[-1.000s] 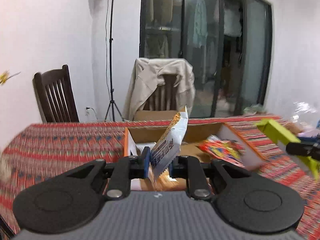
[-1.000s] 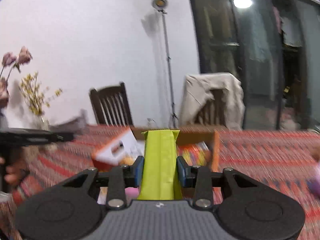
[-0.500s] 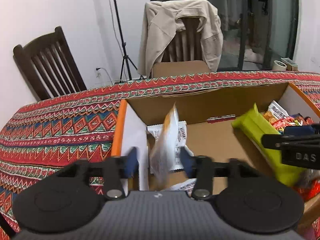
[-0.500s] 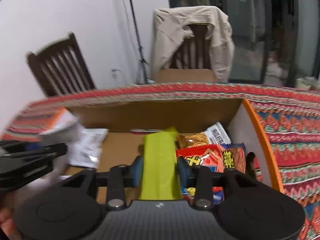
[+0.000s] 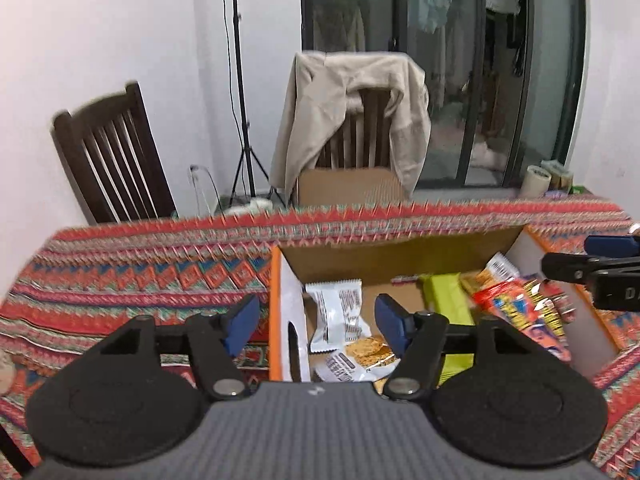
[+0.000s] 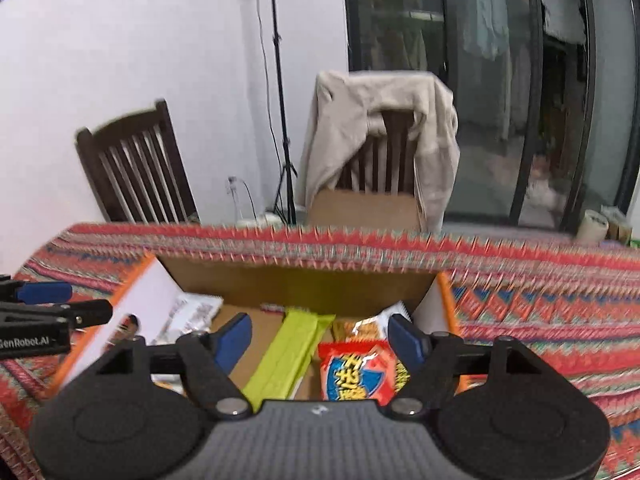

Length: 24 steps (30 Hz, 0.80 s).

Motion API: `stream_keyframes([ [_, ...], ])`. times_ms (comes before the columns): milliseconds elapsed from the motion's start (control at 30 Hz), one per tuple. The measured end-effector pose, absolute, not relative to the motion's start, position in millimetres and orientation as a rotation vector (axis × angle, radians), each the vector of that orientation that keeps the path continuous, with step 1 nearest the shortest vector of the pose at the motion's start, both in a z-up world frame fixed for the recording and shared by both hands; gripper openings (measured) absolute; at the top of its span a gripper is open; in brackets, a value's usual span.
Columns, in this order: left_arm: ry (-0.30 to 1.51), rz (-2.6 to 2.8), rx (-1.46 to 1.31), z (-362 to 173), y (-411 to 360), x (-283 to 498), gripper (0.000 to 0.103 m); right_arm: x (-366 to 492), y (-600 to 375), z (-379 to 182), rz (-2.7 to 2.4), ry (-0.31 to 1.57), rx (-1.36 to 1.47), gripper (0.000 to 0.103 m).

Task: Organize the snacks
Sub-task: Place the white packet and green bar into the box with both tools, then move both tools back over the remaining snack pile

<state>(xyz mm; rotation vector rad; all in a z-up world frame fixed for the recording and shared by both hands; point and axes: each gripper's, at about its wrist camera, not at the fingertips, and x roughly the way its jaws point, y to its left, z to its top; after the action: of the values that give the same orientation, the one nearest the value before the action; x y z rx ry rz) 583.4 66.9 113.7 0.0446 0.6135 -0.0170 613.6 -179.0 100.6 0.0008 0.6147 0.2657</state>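
Both snacks dropped since a second ago: cracker packet (image 5: 370,354) and green bar (image 6: 288,356) now lie in the box (image 6: 280,284). Left gripper (image 5: 316,322) and right gripper (image 6: 320,338) jaws opening, nothing clamped.

The box (image 5: 404,254) is of brown matt cardboard, with white smooth side walls and an orange edge. The green packet (image 6: 286,354) inside looks like matt, smooth plastic film. The red packet (image 6: 354,372) is glossy foil. The white packet (image 5: 340,312) is also a shiny wrapper with small creases. The table (image 5: 140,276) is covered with a woven cloth of rough, matt look. The left tool (image 5: 314,318) has matt black plastic arms, blue pads and small bright metal screws; the right tool (image 6: 320,334) is of the same make. The chair (image 5: 112,152) is of dark wood, a little glossy. The jacket (image 6: 384,120) is soft beige cloth.
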Motion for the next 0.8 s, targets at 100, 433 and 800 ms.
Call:
stream_keyframes([
  [100, 0.554, -0.036, 0.05, 138, 66, 543, 0.073, 582, -194, 130, 0.28, 0.557, -0.014, 0.082],
  [433, 0.348, -0.114, 0.029, 144, 54, 352, 0.089, 416, -252, 169, 0.375, 0.361, -0.045, 0.095],
  [800, 0.321, -0.099, -0.005, 91, 26, 218, 0.098, 269, -265, 110, 0.4, 0.331, -0.071, 0.103],
])
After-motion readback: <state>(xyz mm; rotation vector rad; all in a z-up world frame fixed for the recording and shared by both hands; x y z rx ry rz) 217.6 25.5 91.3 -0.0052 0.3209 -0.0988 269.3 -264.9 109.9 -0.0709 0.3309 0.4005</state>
